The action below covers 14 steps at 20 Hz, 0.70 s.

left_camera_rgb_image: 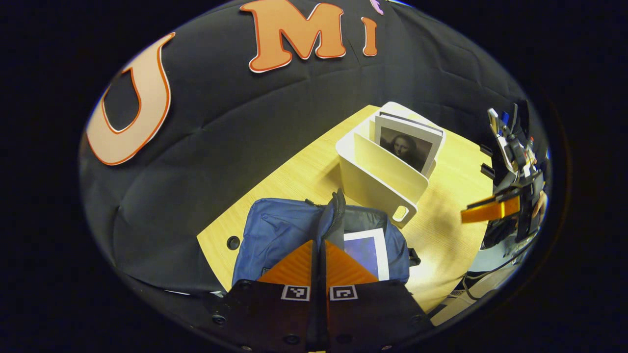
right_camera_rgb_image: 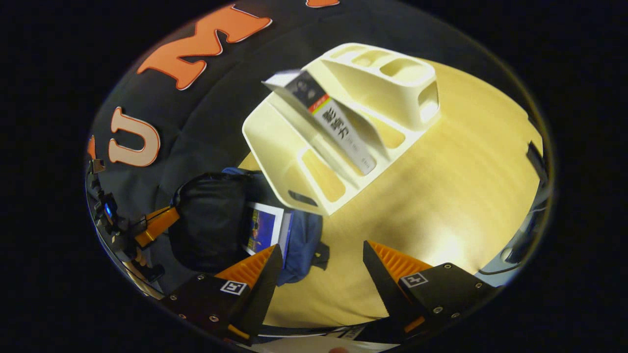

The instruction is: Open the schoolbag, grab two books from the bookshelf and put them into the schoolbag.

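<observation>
The blue schoolbag (left_camera_rgb_image: 274,235) lies open on the wooden table. My left gripper (left_camera_rgb_image: 319,245) is shut on its zipper edge and holds the flap up. In the right gripper view the left gripper (right_camera_rgb_image: 157,223) lifts the bag's dark lining (right_camera_rgb_image: 211,220). A book with a white-bordered blue cover (left_camera_rgb_image: 365,252) (right_camera_rgb_image: 265,228) lies inside the bag. The white bookshelf (left_camera_rgb_image: 382,181) (right_camera_rgb_image: 343,122) stands behind it. It holds a book with a portrait cover (left_camera_rgb_image: 405,147), whose spine (right_camera_rgb_image: 338,130) leans in a slot. My right gripper (right_camera_rgb_image: 322,247) hovers open and empty over the table between bag and shelf. It also shows at the far right as the right gripper (left_camera_rgb_image: 490,210).
The table (left_camera_rgb_image: 294,181) (right_camera_rgb_image: 441,196) has a round hole (left_camera_rgb_image: 233,242) near the bag and ends close behind the shelf at the black cloth wall. Cables (left_camera_rgb_image: 490,274) hang off its right edge. Bare wood lies right of the shelf.
</observation>
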### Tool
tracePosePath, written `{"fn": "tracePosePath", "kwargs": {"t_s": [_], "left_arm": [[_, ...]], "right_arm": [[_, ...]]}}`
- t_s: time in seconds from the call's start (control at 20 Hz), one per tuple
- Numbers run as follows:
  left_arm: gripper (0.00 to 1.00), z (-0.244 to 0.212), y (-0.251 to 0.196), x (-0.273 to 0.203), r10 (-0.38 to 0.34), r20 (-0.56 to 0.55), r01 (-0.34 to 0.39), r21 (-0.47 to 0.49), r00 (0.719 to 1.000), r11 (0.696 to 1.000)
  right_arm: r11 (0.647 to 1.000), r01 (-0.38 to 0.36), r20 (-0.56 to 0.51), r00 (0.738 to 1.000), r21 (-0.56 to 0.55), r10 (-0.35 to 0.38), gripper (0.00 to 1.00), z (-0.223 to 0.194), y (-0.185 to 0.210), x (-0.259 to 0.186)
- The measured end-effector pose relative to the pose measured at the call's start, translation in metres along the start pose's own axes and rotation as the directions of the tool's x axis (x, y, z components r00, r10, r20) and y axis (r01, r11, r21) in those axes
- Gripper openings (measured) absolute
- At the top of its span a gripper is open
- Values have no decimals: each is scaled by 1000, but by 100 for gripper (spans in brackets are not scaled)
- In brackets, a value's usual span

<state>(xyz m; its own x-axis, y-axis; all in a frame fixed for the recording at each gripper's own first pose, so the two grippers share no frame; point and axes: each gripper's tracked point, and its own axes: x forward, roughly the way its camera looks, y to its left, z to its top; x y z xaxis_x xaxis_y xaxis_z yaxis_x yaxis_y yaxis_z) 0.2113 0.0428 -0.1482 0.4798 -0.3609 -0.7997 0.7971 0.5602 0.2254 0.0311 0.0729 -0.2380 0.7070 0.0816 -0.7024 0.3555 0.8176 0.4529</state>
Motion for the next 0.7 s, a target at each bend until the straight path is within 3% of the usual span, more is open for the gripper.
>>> {"fn": "tracePosePath", "kwargs": {"t_s": [0.15, 0.35, 0.7], "left_arm": [[1, -2, 0, 2, 4, -2, -4, -9, 1000, 1000], [1, -3, 2, 5, 4, -9, -5, -20, 1000, 1000], [1, -8, -2, 7, 4, -17, -5, -57, 1000, 998]], "right_arm": [[994, 57, 51, 997, -91, -52, 97, 42, -16, -26], [986, 38, 80, 996, -163, -26, 98, 101, 5, -46], [909, 112, 73, 993, -402, -89, 97, 189, 44, -24]]}}
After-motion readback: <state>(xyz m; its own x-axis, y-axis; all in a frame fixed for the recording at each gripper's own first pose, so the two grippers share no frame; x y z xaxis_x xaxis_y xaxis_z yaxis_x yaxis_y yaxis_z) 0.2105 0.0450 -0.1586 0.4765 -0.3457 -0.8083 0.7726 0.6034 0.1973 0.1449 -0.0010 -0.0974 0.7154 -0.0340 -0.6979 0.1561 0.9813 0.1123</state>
